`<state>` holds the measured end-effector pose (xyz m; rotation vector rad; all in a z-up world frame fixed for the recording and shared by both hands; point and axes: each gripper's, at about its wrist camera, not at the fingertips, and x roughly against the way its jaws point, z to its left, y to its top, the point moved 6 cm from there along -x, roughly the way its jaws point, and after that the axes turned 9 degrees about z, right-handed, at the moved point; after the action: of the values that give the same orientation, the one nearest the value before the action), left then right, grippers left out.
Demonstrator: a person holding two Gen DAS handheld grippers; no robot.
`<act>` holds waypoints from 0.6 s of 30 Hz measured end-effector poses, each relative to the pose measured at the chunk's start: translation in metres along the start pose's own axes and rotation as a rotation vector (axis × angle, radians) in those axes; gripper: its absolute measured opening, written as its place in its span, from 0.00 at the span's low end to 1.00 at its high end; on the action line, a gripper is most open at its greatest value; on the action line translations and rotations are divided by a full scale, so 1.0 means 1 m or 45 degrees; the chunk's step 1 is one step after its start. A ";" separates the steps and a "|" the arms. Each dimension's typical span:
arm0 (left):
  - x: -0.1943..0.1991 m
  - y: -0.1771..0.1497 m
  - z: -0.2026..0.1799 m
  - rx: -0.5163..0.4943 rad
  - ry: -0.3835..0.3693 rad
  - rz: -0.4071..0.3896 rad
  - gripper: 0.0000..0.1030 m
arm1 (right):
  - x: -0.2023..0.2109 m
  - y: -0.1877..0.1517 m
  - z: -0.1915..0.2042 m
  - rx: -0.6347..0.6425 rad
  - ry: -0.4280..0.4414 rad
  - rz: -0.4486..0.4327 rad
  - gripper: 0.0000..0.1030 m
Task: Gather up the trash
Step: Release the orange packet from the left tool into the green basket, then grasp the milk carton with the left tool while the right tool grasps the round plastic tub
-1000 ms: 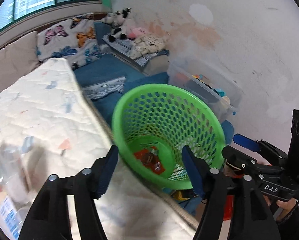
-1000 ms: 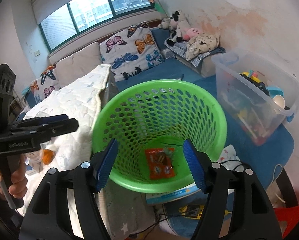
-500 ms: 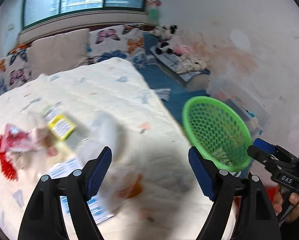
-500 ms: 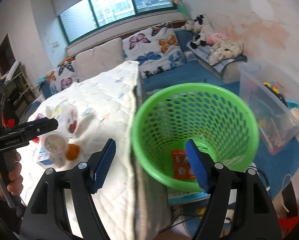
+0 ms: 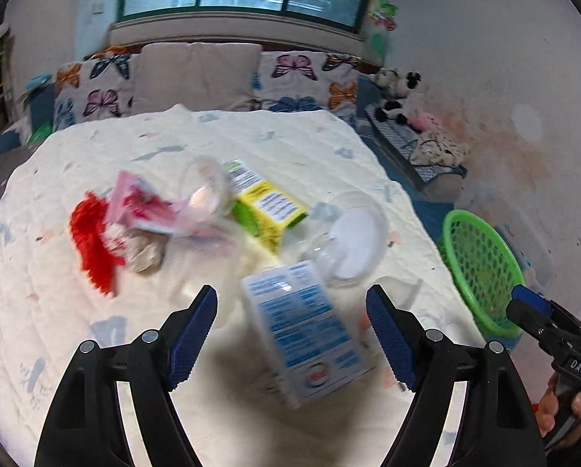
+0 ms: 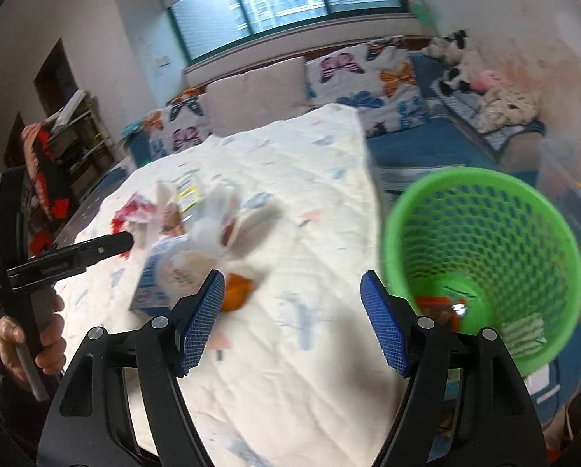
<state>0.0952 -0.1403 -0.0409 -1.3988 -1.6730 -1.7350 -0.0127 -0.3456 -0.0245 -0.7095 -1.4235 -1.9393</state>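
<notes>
Right, the quilted bed [image 5: 290, 148] fills both views, trash piled at its centre. Green basket [image 6: 481, 257] sits at three o'clock off the bed's edge. Left gripper [image 5: 290, 334] gapes wide over the blue-white carton [image 5: 306, 334]; right gripper [image 6: 292, 319] gapes too, holding nothing.

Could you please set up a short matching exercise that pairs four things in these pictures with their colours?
Things:
1. basket
2. carton nearest the left gripper
3. shredded wrapper
4. box beside the clear cups

Colours:
a. red
b. yellow and green
c. green
d. white and blue

Pairs: 1-c, 2-d, 3-a, 4-b
</notes>
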 end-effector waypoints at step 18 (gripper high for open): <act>0.002 -0.020 0.048 0.117 0.045 0.025 0.74 | -0.063 0.009 0.075 0.064 0.255 0.122 0.75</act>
<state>0.0974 -0.0922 -0.0595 -1.3322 -1.6919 -1.6411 0.0396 -0.2651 -0.0441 -0.5345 -1.2876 -1.8384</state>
